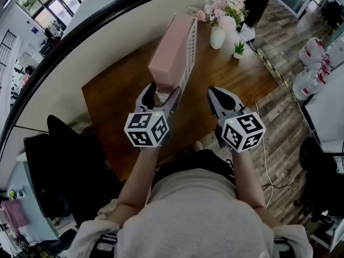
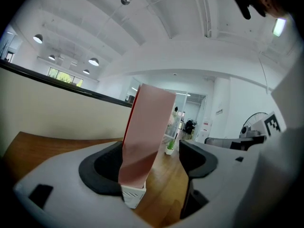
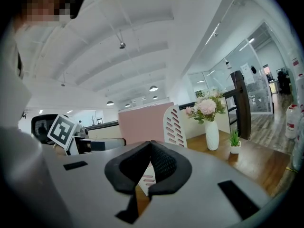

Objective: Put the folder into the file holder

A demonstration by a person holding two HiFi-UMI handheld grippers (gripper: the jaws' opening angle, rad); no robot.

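Note:
A pink folder [image 1: 171,52] stands upright inside a white slotted file holder [image 1: 188,51] on the wooden table [image 1: 115,104]. My left gripper [image 1: 163,93] is open at the holder's near end, and its jaws reach to either side of it. In the left gripper view the pink folder [image 2: 145,137] and the holder's white base [image 2: 132,196] sit between the jaws, close to the left one and well apart from the right. My right gripper [image 1: 221,97] hovers to the right of the holder, shut on nothing. The right gripper view shows the folder [image 3: 142,122] and the holder [image 3: 175,125] ahead.
A white vase of pink flowers [image 1: 217,35] and a small potted plant [image 1: 238,49] stand at the table's far right corner. A wall runs along the table's left side. A black chair [image 1: 59,160] is at my left, and water jugs [image 1: 314,63] sit on the floor at right.

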